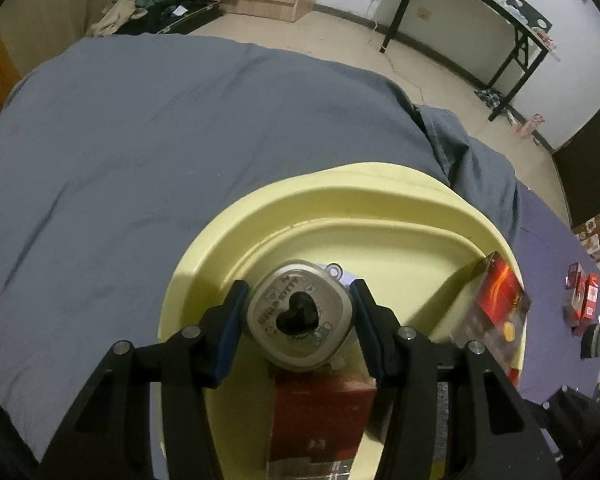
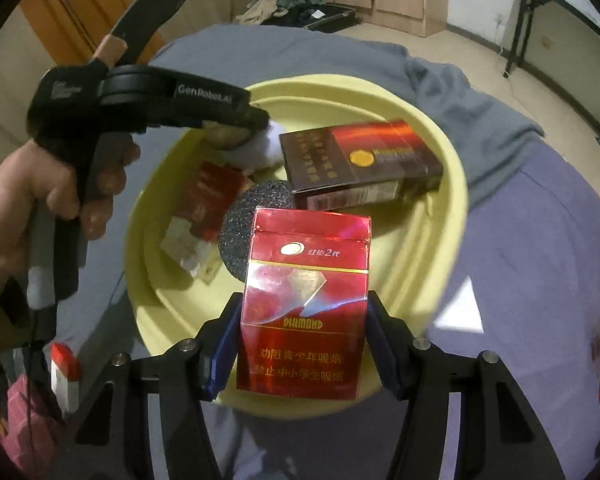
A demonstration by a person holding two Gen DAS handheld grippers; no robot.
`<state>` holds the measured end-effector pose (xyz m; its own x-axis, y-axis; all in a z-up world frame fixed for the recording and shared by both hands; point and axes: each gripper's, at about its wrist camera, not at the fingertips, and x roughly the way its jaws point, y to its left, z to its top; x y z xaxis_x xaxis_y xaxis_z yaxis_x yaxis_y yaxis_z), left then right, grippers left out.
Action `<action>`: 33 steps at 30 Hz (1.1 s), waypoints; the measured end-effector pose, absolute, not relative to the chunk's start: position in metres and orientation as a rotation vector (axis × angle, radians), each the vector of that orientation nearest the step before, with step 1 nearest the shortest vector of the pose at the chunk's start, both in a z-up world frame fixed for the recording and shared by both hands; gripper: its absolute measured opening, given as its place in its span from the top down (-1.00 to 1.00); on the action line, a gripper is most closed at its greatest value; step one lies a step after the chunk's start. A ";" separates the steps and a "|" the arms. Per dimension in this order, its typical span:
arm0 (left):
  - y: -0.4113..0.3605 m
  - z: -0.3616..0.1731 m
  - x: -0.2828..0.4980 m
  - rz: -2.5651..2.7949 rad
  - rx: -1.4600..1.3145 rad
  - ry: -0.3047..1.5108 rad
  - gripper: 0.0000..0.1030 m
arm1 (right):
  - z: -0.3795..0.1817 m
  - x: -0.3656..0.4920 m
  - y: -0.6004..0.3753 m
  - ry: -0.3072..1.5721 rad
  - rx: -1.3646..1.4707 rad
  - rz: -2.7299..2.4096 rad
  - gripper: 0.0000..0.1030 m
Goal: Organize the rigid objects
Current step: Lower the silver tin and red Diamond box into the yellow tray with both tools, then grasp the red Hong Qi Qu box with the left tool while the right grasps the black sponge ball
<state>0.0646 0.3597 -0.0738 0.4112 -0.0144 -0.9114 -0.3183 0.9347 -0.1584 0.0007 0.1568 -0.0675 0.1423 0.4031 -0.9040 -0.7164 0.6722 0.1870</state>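
The left gripper (image 1: 300,312) has its jaws clamped on the sides of a small metal tin (image 1: 300,316), rounded-square, with a black heart-shaped knob on its lid. It hangs over the pale yellow basin (image 1: 380,196), which sits on the bed (image 1: 140,140) near its right edge. The tin looks stiff and smooth, probably slippery on its curved walls, so the flatter side faces are likely the safest hold.

The right gripper (image 2: 302,340) has its jaws closed on the lower sides of a glossy red cigarette pack (image 2: 304,304), upright above the basin's near rim. Light thin card under film; I judge it will crush if squeezed hard, and it should be held by the narrow edges.

Inside the basin lie a dark brown-red pack (image 2: 360,160) on its side, another red pack (image 2: 208,196), and a coarse grey disc (image 2: 252,224) between them. More red packs (image 1: 580,296) lie on the bed's right edge.
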 end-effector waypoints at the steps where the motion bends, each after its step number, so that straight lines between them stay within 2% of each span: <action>1: 0.360 -0.074 0.064 0.185 -0.329 1.132 -0.04 | -0.069 0.001 0.160 1.178 -0.324 0.825 -0.11; 5: 0.362 -0.074 0.061 0.166 -0.326 1.129 -0.06 | -0.076 0.009 0.169 1.194 -0.320 0.829 -0.15; 6: 0.362 -0.074 0.061 0.163 -0.327 1.134 -0.19 | -0.077 0.007 0.169 1.198 -0.310 0.839 -0.25; 7: 0.363 -0.072 0.060 0.160 -0.331 1.133 -0.48 | -0.073 0.014 0.166 1.198 -0.301 0.846 -0.53; 8: 0.364 -0.067 0.060 0.161 -0.342 1.119 -0.65 | -0.068 0.015 0.160 1.186 -0.289 0.854 -0.71; 9: 0.367 -0.058 0.056 0.164 -0.359 1.089 -0.91 | -0.056 0.013 0.149 1.161 -0.277 0.855 -0.76; 10: 0.367 -0.050 0.056 0.167 -0.371 1.068 -0.99 | -0.050 0.013 0.145 1.145 -0.272 0.849 -0.82; 13: 0.362 -0.018 0.050 0.139 -0.407 0.998 -1.00 | -0.027 0.013 0.116 1.101 -0.234 0.807 -0.85; 15: 0.348 0.000 0.050 0.091 -0.391 0.972 -1.00 | -0.010 0.018 0.083 1.069 -0.187 0.764 -0.94; 19: 0.290 0.020 0.062 -0.018 -0.334 0.992 -1.00 | 0.009 0.040 -0.016 1.034 -0.142 0.598 -0.99; 24: 0.186 0.016 0.082 -0.205 -0.183 1.034 -1.00 | -0.004 0.060 -0.155 1.033 -0.246 0.307 -0.99; 28: 0.100 -0.008 0.107 -0.300 -0.111 1.123 -1.00 | -0.032 0.066 -0.220 1.095 -0.240 0.237 -0.99; 30: 0.069 -0.016 0.119 -0.336 -0.107 1.148 -0.92 | -0.042 0.066 -0.237 1.113 -0.197 0.236 -0.99; 33: 0.033 -0.022 0.141 -0.342 -0.067 1.157 -0.57 | -0.050 0.062 -0.251 1.096 -0.123 0.251 -0.99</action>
<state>0.1411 0.0327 -0.0218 0.3562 -0.2991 -0.8852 0.2308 0.9462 -0.2268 0.0623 -0.2505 -0.0502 0.4325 0.1404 -0.8906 -0.2617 0.9648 0.0251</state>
